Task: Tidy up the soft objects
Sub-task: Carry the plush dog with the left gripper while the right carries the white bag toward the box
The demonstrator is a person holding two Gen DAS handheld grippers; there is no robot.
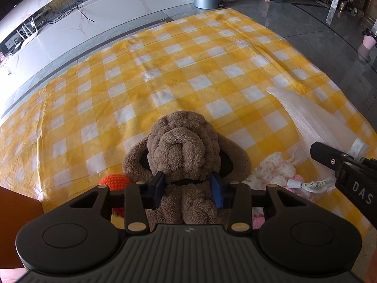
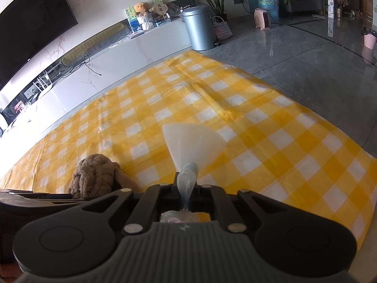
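Note:
A brown plush dog (image 1: 186, 151) sits upright on the yellow checked cloth (image 1: 165, 70). My left gripper (image 1: 188, 188) is shut on the dog's neck, its blue pads pressing in from both sides. The dog also shows at the lower left of the right wrist view (image 2: 96, 176). My right gripper (image 2: 187, 186) is shut on the bunched edge of a white mesh bag (image 2: 193, 141), which fans out ahead of it above the cloth. In the left wrist view the bag (image 1: 306, 115) stretches up-left from the right gripper (image 1: 334, 162).
An orange knitted toy (image 1: 115, 181) lies left of the dog, and a white and pink fluffy toy (image 1: 275, 172) lies to its right. A grey bin (image 2: 200, 28), a low white cabinet (image 2: 117, 56) and grey tiled floor (image 2: 306, 54) lie beyond the cloth.

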